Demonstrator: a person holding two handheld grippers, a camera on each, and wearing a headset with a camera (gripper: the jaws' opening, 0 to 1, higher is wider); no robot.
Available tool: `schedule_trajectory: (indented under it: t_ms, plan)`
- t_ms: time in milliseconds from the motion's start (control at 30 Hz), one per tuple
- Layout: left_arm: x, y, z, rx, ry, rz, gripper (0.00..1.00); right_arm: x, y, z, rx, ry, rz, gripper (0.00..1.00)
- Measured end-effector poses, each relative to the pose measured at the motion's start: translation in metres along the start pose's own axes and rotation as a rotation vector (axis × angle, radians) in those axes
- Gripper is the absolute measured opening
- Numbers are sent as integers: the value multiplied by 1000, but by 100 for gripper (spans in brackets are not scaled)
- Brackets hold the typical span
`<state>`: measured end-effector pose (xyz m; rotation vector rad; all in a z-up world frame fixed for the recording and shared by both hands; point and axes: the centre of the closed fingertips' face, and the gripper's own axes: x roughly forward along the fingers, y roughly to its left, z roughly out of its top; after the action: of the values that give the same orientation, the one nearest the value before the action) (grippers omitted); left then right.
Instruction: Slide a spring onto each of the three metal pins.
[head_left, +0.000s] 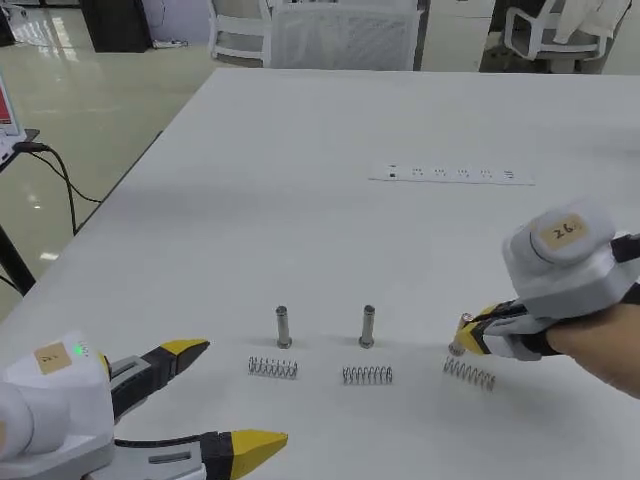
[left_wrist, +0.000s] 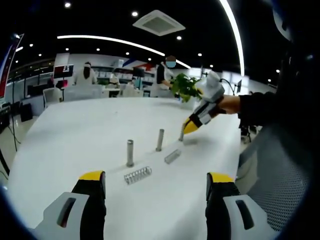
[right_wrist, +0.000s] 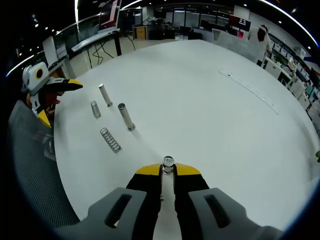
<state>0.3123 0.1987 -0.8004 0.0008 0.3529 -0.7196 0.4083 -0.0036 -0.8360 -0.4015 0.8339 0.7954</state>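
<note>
Right gripper (right_wrist: 168, 171) is pinched shut on the right pin (right_wrist: 168, 161), which stands upright on the table (head_left: 330, 230). Left gripper (head_left: 225, 395) gapes wide, holding nothing. Left pin (head_left: 283, 327) and middle pin (head_left: 367, 327) stand upright too. Left spring (head_left: 273, 368), middle spring (head_left: 367, 375) and right spring (head_left: 469, 374) lie flat, long axes running left-right in the head view, one just before each pin.
</note>
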Motion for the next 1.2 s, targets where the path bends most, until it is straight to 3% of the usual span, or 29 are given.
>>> schedule_trajectory:
  t_ms: [567,833,1200]
  plan:
    - [-1,1,0,-3,-3,4,79,-4,-6,-17,13,39,0,12]
    - [0,-1,1,1,-2,4,79,-11,9,-20,2,29,45,12]
    - [0,-2,0,3,0,1,79,-6,18,-40,-64,114,81,13]
